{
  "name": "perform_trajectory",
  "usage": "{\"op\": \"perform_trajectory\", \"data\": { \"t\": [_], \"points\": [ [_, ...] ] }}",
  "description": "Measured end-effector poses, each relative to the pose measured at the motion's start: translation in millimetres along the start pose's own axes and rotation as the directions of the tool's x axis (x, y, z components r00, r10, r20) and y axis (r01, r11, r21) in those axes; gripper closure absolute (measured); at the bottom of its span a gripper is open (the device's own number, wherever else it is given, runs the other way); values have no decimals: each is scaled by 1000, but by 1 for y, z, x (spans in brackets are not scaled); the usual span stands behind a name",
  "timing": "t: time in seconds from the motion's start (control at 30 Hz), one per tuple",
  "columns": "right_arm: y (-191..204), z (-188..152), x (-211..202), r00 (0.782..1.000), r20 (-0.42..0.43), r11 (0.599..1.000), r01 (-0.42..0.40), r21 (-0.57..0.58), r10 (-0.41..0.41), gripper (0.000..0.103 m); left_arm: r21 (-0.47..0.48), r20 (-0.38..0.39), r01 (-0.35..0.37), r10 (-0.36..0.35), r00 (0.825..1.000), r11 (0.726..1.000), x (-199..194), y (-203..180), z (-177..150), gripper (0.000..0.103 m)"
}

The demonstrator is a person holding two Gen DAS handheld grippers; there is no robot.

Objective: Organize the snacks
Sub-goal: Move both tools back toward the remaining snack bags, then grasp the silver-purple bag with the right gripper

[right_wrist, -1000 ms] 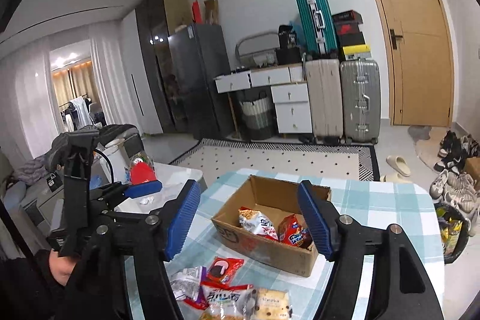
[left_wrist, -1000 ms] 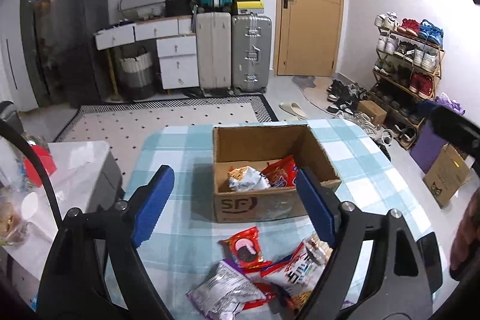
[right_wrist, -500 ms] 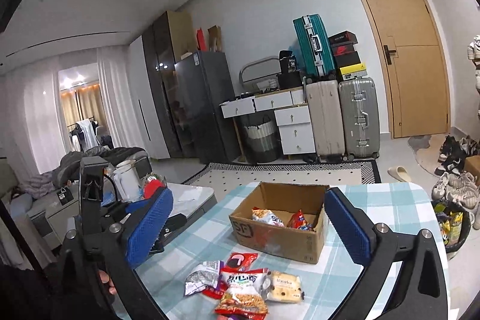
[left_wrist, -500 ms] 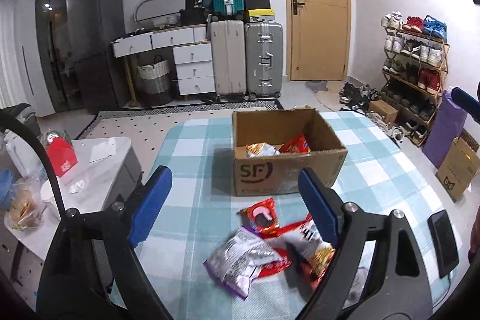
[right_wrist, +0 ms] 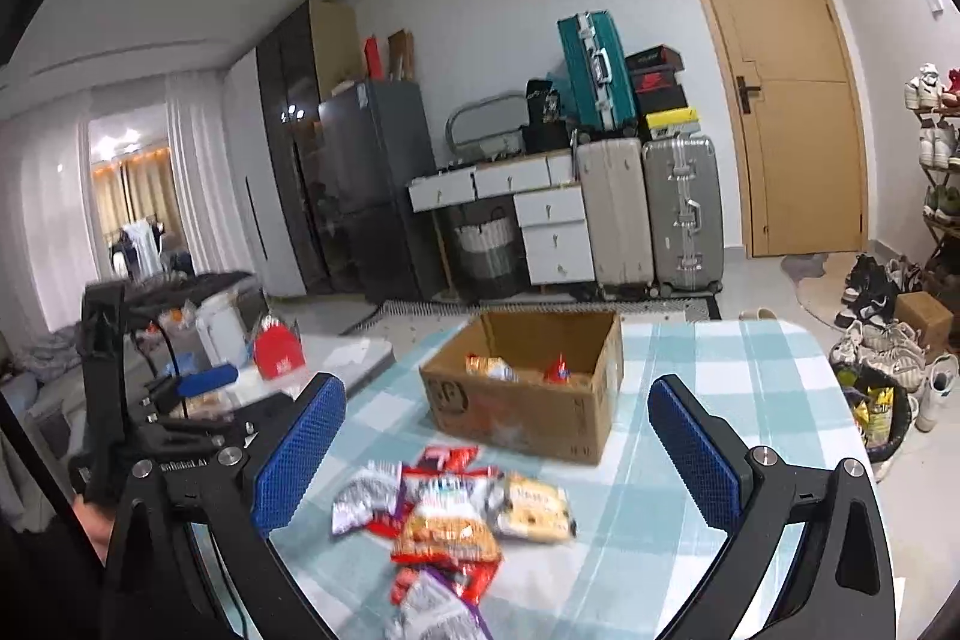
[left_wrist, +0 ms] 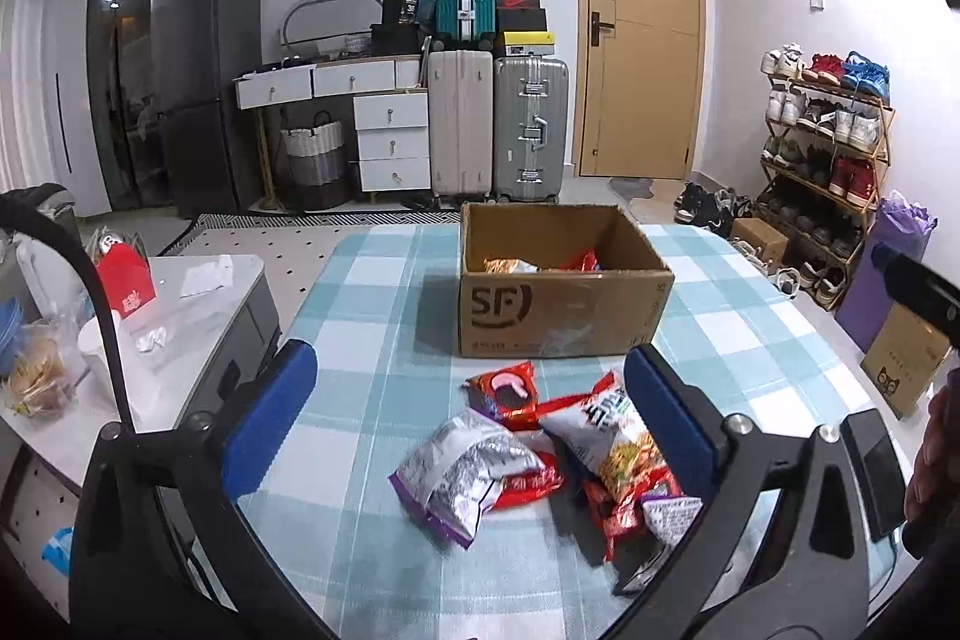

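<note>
**Snacks heaped before box, both grippers wide**

Checked table [left_wrist: 372, 292] carries my open cardboard box [left_wrist: 561, 307], long axis crosswise. Snack pile [left_wrist: 540, 454] lies just nearer. My left gripper [left_wrist: 468, 424] just opened, empty; right gripper [right_wrist: 498, 454] wide, empty.

I see a teal-and-white checked tablecloth [left_wrist: 384, 316], a brown box [left_wrist: 564, 304], a silver-purple packet [left_wrist: 462, 472] and blue pads [left_wrist: 270, 418].
</note>
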State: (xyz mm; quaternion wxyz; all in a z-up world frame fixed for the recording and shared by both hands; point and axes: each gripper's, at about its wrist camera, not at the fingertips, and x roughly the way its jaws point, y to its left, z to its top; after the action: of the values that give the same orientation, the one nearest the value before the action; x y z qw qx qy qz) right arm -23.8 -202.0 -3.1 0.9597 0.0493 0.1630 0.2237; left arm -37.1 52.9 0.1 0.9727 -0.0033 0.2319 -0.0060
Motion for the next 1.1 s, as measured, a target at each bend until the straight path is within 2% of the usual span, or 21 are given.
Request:
{"op": "perform_trajectory", "data": {
  "t": [0.1,0.3,0.43,0.53,0.63,0.8,1.1],
  "points": [
    [0,-13,5,1000,-25,1000,-15,17,16,0,-5,-15,-3,3,1000,1000,1,-1,-12,1],
    [-8,-42,12,996,-78,996,-34,82,40,0,-78,-82,0,-7,997,997,18,10,-37,1],
    [-10,-59,15,994,-109,995,3,104,8,0,-101,-90,-26,17,996,995,29,13,-42,1],
    [-9,-69,14,994,-108,994,26,106,-15,0,-122,-90,-4,-7,996,992,33,12,-45,1],
    [-10,-77,15,991,-131,992,20,128,-3,0,-113,-102,-6,-5,995,994,35,12,-46,1],
    [-4,-94,22,981,-192,990,-5,143,32,0,-132,-142,-4,-15,990,991,42,14,-49,1],
    [12,-122,44,951,-296,986,-37,160,84,1,-109,-152,-22,5,988,994,46,15,-56,1]
  ]
}}
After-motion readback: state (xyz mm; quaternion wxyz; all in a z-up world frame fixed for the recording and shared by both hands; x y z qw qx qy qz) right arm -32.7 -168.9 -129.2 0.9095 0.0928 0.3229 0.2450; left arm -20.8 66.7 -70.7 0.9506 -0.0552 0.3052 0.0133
